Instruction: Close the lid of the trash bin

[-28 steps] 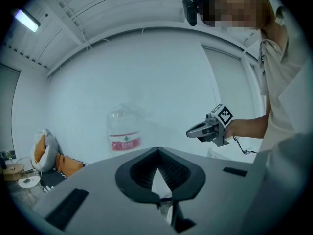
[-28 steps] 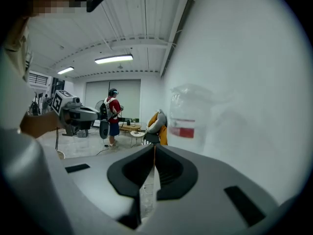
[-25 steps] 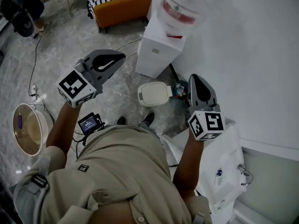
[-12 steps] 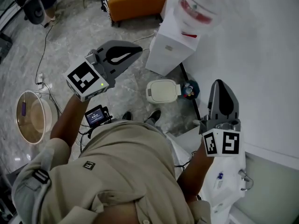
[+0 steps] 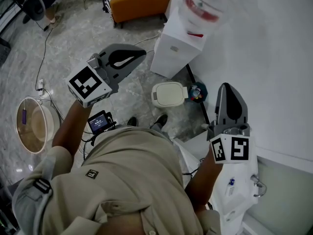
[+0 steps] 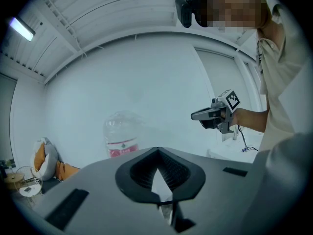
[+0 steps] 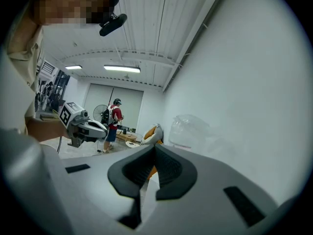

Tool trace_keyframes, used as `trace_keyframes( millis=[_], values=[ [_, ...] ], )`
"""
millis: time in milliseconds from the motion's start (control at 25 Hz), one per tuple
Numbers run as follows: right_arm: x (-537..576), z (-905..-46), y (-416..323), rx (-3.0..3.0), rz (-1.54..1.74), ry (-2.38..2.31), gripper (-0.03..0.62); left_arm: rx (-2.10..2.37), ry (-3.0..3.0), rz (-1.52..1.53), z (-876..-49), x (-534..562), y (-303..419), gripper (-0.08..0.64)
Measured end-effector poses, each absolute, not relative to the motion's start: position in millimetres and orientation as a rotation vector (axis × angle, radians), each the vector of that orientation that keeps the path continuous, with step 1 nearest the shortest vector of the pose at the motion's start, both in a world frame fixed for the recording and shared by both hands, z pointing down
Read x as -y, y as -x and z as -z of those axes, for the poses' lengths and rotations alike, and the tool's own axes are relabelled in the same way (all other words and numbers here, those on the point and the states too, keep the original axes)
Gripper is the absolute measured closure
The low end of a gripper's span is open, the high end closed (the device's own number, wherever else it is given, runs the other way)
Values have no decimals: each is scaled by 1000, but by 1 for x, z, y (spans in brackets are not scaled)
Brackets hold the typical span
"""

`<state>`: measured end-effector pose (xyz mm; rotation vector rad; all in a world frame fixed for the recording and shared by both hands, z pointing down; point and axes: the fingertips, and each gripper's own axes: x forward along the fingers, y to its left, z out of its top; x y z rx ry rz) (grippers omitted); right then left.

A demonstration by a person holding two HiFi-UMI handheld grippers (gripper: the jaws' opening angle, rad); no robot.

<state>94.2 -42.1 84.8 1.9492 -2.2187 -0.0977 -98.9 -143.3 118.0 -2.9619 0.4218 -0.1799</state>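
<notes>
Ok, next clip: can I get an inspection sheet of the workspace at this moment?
Surface: grey marble floor.
Job's things: cream trash bin on the floor near the wall; its lid looks down.
Clutter: small dark container with colourful items, right beside the bin.
Grippers: left gripper and right gripper held up in the air, jaws together, nothing between them.
Cables: cable running across the floor at left.
Surroundings: water dispenser, orange sofa, round tray, white wall.

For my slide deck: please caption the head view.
Person holds left gripper and right gripper raised, jaws together, above a white trash bin beside a water dispenser.
</notes>
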Motion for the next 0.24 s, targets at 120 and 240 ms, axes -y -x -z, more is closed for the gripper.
trace_keyframes(
  millis=[120,240],
  values=[
    [40,-87,-94,2214,96,-1950,571,-426,2974,190,-119,141,99,545],
    [40,-89,-95,2210,90,-1950,571,-441,3013,215,-119,139,98,545]
  ],
)
